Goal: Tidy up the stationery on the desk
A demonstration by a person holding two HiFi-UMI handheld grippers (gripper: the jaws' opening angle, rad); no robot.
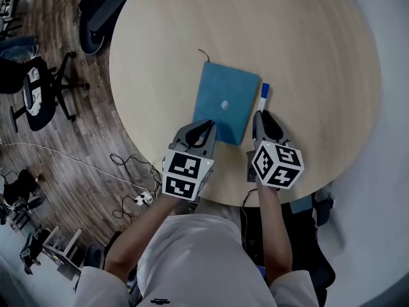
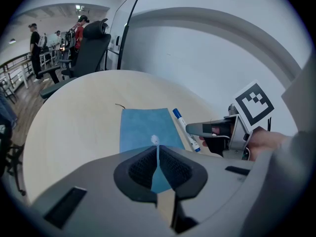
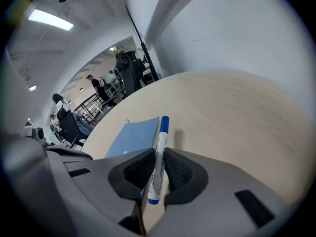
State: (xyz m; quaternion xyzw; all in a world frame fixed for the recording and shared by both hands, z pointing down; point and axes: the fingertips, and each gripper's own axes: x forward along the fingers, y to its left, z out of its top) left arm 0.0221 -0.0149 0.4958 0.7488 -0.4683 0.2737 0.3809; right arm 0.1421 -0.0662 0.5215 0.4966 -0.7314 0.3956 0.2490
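A blue notebook lies flat in the middle of the round wooden table, with a thin cord at its far corner. My left gripper hovers over the notebook's near left corner; its jaws are shut to a thin slit with nothing in them, and the notebook shows beyond. My right gripper is shut on a white marker with a blue cap, just right of the notebook. In the right gripper view the marker sits between the pads, cap pointing away, casting a shadow on the table.
The table's near edge runs just under both grippers. Office chairs and loose cables with a power strip are on the wooden floor to the left. A black chair and distant people stand beyond the table's far side.
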